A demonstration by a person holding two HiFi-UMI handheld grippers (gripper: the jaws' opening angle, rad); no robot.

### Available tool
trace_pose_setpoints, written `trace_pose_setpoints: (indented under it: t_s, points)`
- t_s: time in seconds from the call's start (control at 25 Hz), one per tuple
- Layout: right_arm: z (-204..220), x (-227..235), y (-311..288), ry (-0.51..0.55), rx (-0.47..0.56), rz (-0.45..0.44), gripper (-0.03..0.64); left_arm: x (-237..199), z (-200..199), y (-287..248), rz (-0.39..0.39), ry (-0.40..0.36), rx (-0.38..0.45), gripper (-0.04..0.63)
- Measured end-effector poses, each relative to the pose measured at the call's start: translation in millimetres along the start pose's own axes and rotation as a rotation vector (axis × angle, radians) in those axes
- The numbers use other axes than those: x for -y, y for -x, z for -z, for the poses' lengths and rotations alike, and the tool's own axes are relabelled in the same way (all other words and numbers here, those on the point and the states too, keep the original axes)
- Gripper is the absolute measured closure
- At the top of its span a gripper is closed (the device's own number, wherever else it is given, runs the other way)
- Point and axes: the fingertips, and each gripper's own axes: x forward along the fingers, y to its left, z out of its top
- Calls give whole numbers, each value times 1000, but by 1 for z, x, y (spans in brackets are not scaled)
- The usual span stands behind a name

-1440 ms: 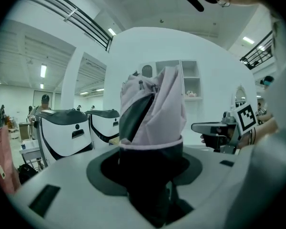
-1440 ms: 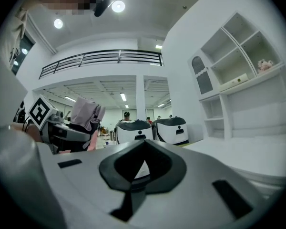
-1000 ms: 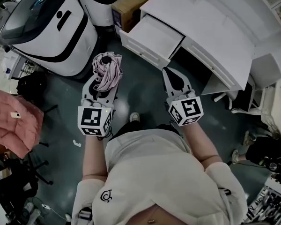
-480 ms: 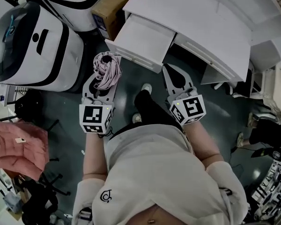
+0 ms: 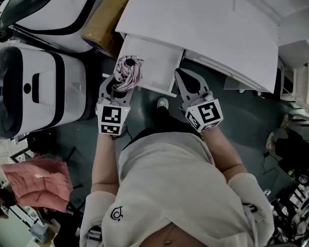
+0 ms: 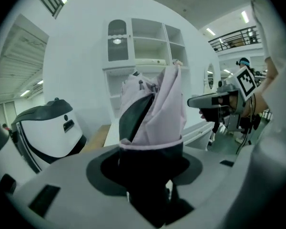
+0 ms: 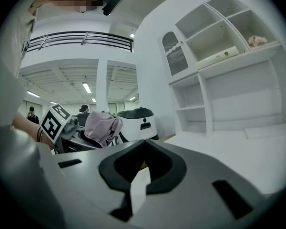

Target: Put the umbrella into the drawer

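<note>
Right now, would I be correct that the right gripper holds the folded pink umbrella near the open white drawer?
Not quite: the left gripper holds the folded pink umbrella near the open white drawer, as the left gripper view shows; the right gripper is empty.

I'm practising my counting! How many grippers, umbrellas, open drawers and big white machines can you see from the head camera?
grippers: 2, the left gripper and the right gripper
umbrella: 1
open drawer: 1
big white machines: 2
total: 6
</note>
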Motion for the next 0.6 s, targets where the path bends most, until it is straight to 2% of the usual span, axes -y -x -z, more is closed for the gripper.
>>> trace_pose_setpoints:
  t_s: [0.24,0.36,0.48,0.6]
  points:
    - [21,41,-31,-44,-48,16,611,8,21,-89,165,-95,-152,374]
    - [36,57,-34,-110,-83,69,611,17,35,-120,268,-146,-236,373]
    - [51,71,-34,-151,-113,122,611,26,46,-147,355,-175,-287,373]
    - [60,87,-34,-173,-118,184,611,30,58,-175,426,-244,-340,371]
